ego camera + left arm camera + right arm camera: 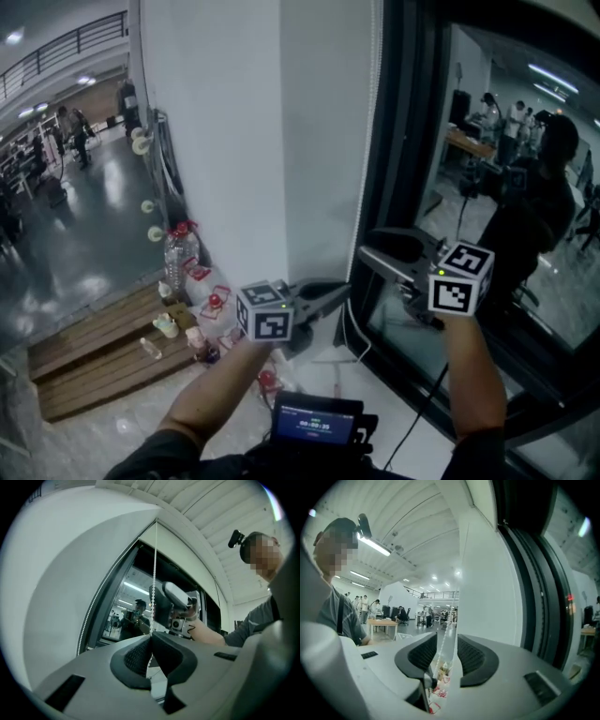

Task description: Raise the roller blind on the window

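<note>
One tall window [487,187] with a dark frame fills the right side, its glass dark and reflective. Left of it stands a white wall [216,141], and near its foot a wooden pallet [94,352] lies on the floor. Beside the pallet a big clear plastic bottle [180,251] with a red top stands upright; what it holds I cannot tell. Both bare forearms reach forward, roughly level, the right one a little higher. The left gripper [343,292] is clamped shut on the blind's bead chain [375,141], which hangs along the frame's left edge. The right gripper [367,246] stands wide open, with the chain passing between its jaws unpinched.
</note>
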`<state>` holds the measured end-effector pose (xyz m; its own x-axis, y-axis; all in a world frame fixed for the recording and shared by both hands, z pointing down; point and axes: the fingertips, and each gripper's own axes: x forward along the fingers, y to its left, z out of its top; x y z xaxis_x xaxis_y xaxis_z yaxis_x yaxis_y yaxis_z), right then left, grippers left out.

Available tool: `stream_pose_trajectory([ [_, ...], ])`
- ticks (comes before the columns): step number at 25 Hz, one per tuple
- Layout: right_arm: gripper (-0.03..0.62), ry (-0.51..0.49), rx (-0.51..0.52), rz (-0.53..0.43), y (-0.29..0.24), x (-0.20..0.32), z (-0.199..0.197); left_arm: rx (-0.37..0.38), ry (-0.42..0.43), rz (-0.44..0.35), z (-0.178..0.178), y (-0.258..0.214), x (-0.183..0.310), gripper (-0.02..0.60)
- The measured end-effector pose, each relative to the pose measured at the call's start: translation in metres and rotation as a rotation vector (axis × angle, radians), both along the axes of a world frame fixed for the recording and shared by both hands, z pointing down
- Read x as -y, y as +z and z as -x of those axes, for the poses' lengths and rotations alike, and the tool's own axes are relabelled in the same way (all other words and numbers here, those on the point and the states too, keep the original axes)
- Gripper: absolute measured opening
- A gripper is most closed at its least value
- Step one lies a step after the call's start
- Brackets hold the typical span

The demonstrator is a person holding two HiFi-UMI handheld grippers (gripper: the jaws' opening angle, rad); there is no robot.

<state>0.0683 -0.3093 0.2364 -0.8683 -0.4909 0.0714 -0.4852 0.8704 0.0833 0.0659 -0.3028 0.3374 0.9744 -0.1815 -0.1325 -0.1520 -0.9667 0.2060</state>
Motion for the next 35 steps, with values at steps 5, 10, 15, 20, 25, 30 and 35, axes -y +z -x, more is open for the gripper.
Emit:
stream_pose_trajectory([
  [5, 0.156, -0.026, 0.189, -0.039, -0.069, 0.013, 0.006, -0.005, 0.013, 0.004, 0.001, -0.001, -0.001, 0.000],
  [10, 0.043, -0.062, 0.259, -0.033, -0.096, 0.020, 0.015, -0.010, 0.036, 0.018, -0.001, -0.001, -0.005, 0.000],
  [15, 0.006, -0.047, 0.254, -0.037, -0.099, 0.021, 0.015, -0.017, 0.037, 0.025, 0.001, 0.001, -0.005, 0.000],
  [20, 0.003, -0.044, 0.288, -0.037, -0.094, 0.024, 0.011, -0.020, 0.040, 0.031, -0.001, -0.001, -0.003, 0.000],
  [25, 0.003, -0.029, 0.246, -0.039, -0.074, 0.020, 0.014, 0.014, 0.043, 0.057, -0.003, 0.020, -0.007, 0.000],
  [30, 0.003, -0.020, 0.258, -0.016, -0.050, 0.024, 0.009, 0.050, 0.030, 0.089, -0.004, 0.043, -0.002, 0.000],
  [35, 0.003, -0.020, 0.289, -0.025, -0.047, 0.023, 0.003, 0.071, 0.003, 0.119, 0.008, 0.045, 0.008, 0.021],
])
